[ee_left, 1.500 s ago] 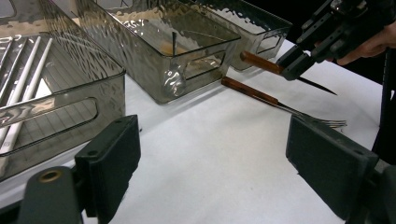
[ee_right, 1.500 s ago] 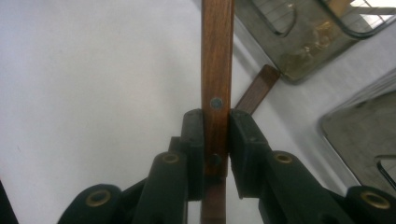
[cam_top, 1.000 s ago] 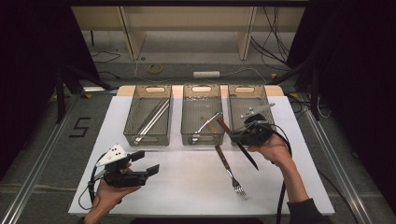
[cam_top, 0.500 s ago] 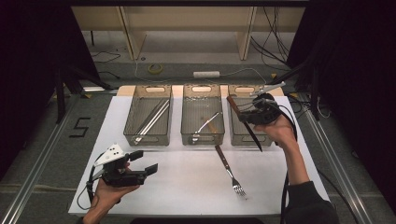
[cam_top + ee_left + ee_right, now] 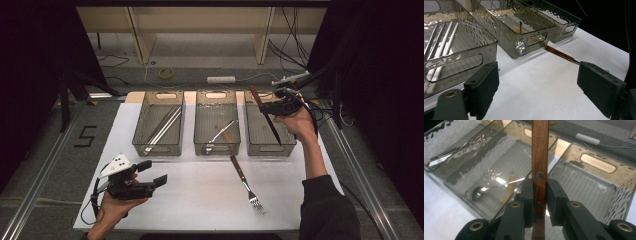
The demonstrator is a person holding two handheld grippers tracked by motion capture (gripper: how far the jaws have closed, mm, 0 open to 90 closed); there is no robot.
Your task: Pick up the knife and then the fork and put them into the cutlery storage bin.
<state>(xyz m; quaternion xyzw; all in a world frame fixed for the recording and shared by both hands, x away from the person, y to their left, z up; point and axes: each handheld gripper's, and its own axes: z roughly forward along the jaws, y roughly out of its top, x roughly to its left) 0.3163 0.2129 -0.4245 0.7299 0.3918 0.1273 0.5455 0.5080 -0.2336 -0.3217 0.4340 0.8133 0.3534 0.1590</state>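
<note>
My right gripper [image 5: 272, 107] is shut on the wooden handle of a knife [image 5: 265, 116], held above the right-hand clear bin [image 5: 270, 149]. The knife hangs tilted, handle up and to the left, blade pointing down toward the bin's front. In the right gripper view the handle [image 5: 539, 150] stands upright, pinched between both pads of the right gripper [image 5: 539, 187]. A fork [image 5: 243, 181] with a wooden handle lies on the white table in front of the middle bin [image 5: 216, 148]. At the table's front left, my left gripper [image 5: 154, 172] is held open and empty.
The left bin [image 5: 158, 147] holds white chopsticks [image 5: 162, 127]. A spoon [image 5: 220, 132] lies in the middle bin. The left gripper view looks across bare white tabletop [image 5: 536, 82] toward the fork handle [image 5: 560, 53]. Dark floor and cables surround the table.
My right hand has risen and moved away toward the back right, carrying the knife from above the table by the fork to over the right bin. The left hand has stayed put.
</note>
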